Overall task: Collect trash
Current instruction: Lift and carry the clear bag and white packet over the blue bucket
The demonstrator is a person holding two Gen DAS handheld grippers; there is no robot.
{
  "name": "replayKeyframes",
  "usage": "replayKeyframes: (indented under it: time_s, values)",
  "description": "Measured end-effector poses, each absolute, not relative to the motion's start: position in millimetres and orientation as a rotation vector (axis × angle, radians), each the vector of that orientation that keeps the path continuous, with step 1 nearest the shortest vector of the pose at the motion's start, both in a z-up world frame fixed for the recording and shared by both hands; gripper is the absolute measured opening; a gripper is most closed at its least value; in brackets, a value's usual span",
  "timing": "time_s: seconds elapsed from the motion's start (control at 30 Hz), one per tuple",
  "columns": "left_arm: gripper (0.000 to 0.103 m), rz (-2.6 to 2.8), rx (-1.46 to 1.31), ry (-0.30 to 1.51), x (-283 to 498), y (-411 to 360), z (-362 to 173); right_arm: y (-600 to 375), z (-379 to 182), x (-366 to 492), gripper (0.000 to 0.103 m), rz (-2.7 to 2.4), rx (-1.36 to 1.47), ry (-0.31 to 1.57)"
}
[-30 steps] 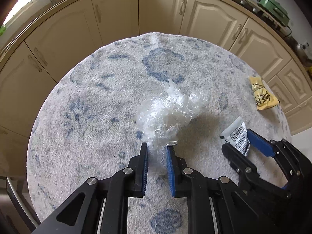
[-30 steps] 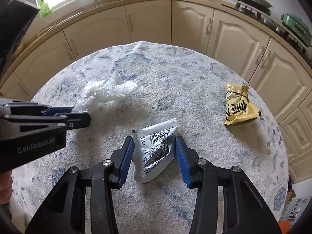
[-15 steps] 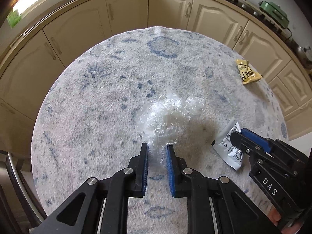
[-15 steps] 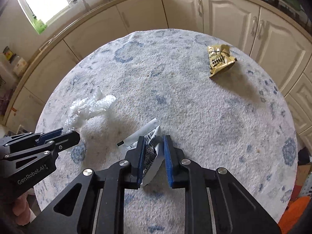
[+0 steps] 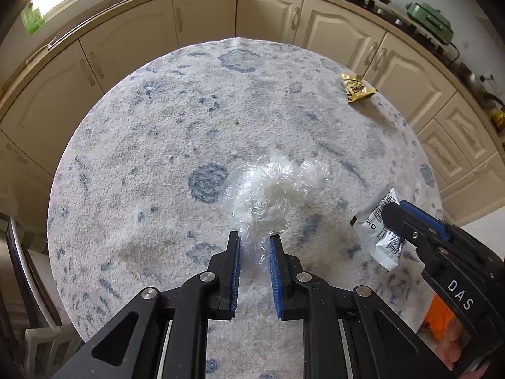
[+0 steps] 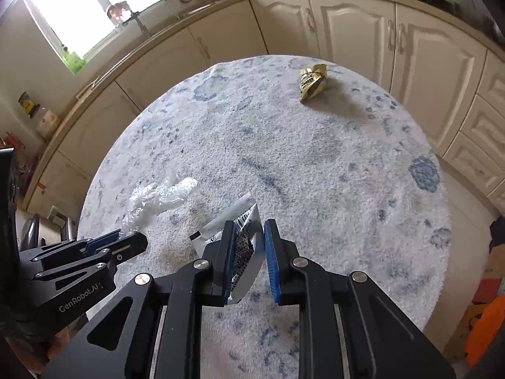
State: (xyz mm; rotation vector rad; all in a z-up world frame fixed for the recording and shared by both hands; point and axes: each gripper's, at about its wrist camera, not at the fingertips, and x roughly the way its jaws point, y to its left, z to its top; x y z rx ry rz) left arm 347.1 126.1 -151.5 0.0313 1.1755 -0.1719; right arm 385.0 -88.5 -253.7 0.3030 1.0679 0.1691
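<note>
Lifted off the rug (image 5: 151, 145) since a second ago, both pieces of trash, with the right jaws drawn in from standing apart. Left gripper (image 5: 254, 240) pinched nearly shut on crumpled clear plastic wrap (image 5: 268, 192), hanging above mid-rug. Right gripper (image 6: 249, 237) clamped on silver barcode sachet (image 6: 243, 246), just right of the wrap; possibly creased, hard to tell. Left lying at the far right rug edge near the cabinets (image 5: 205, 12): gold snack wrapper (image 5: 358, 87).

Crumpled clear plastic wrap (image 5: 271, 192) and a silver barcoded sachet (image 6: 240, 243) hang gripped; a gold wrapper (image 6: 312, 82) lies on the rug.
</note>
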Motion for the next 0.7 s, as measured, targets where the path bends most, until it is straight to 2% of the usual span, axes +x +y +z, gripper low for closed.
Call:
replayKeyframes:
  time_s: [0.33, 0.7]
  values:
    - [0.013, -0.247, 0.078, 1.147, 318.5, 75.5, -130.8, -147.5, -239.3, 351.0, 0.018, 0.072, 0.368, 1.022]
    - [0.013, -0.377, 0.172, 1.149, 304.6, -18.2, -130.8, -240.7, -241.6, 319.1, 0.018, -0.076, 0.463, 0.988]
